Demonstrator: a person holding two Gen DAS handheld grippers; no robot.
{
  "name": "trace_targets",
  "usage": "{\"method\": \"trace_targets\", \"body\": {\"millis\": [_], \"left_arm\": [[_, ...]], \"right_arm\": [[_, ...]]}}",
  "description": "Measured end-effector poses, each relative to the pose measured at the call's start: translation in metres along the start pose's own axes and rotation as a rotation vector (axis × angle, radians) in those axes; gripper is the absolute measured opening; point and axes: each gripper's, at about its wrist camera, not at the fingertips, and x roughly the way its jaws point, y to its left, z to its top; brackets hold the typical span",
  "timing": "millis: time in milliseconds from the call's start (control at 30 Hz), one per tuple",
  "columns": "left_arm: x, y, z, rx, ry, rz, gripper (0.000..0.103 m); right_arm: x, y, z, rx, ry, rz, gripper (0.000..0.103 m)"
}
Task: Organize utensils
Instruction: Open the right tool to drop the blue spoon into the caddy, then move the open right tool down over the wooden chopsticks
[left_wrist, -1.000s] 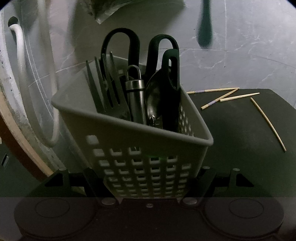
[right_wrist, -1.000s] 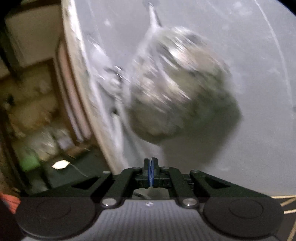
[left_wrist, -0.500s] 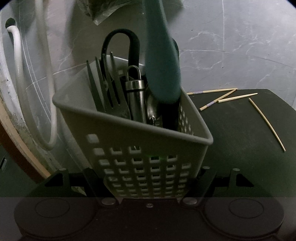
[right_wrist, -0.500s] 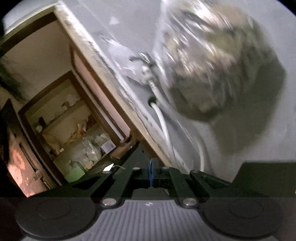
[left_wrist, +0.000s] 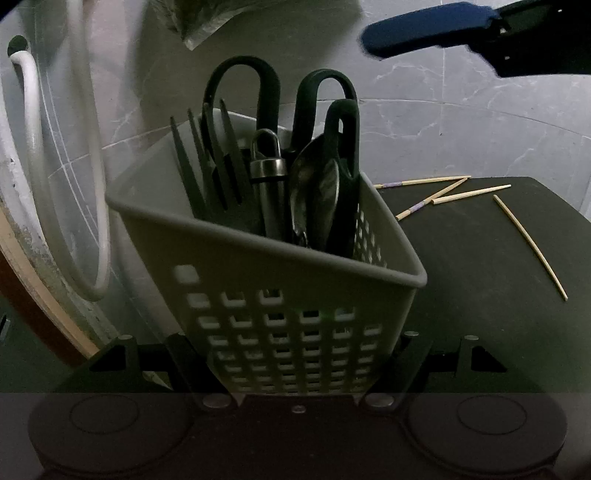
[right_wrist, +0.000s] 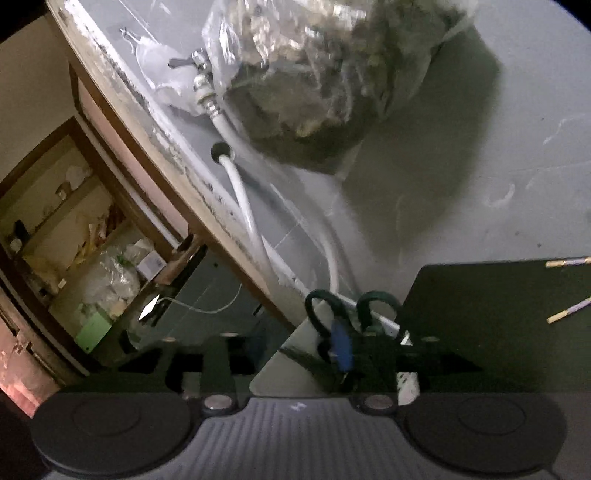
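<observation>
**A:** What have your two tools got?

**B:** My left gripper (left_wrist: 295, 365) has its jaws spread wide around the foot of the plastic basket (left_wrist: 273, 266), one finger on each side. Whether they actually press the walls I can't tell. My right gripper (right_wrist: 291, 363) is open and holds nothing; it hovers above the basket, with a blue finger pad (left_wrist: 424, 27) showing at the top of the left view.

**B:** The utensils stand upright in the basket: forks (left_wrist: 207, 166), a steel handle (left_wrist: 269, 184), spoons (left_wrist: 317, 192), and black loop handles (left_wrist: 240, 96).

**A:** And what's left?

**B:** The thin wooden sticks (left_wrist: 472, 194) lying loose on the dark mat (left_wrist: 480, 277), well right of the basket.

**A:** How will those handle?

**B:** Light, stiff, but I'd guess easy to snap or roll. I'd pinch one mid-length, gently. The basket looks light and a bit flexible, so I'd steady it low.
</observation>
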Motion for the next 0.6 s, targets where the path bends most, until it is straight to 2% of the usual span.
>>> {"method": "trace_targets", "body": {"millis": [33,100,133,200,267,467,600], "left_arm": [[0.000,0.001,0.000,-0.001,0.000,-0.001,0.077],[0.000,0.001,0.000,-0.001,0.000,-0.001,0.077],[0.000,0.001,0.000,-0.001,0.000,-0.001,0.077],[0.000,0.002,0.000,0.000,0.002,-0.001,0.077],[0.000,0.002,0.000,-0.001,0.004,-0.002,0.077],[0.003,0.000,0.003,-0.004,0.020,0.004,0.077],[0.005,-0.003,0.006,-0.010,0.031,0.016,0.077]], "right_arm": [[-0.004,-0.001,-0.001,-0.005,-0.012,-0.005,0.055],[-0.016,-0.003,-0.002,-0.011,-0.042,-0.031,0.070],[-0.023,-0.005,-0.002,-0.011,-0.059,-0.049,0.074],[-0.039,-0.010,-0.003,-0.011,-0.091,-0.092,0.091],[-0.059,-0.020,-0.006,-0.010,-0.120,-0.152,0.099],[-0.100,-0.066,-0.023,0.037,-0.130,-0.451,0.102],[-0.118,-0.109,-0.037,0.138,-0.072,-0.632,0.102]]}}
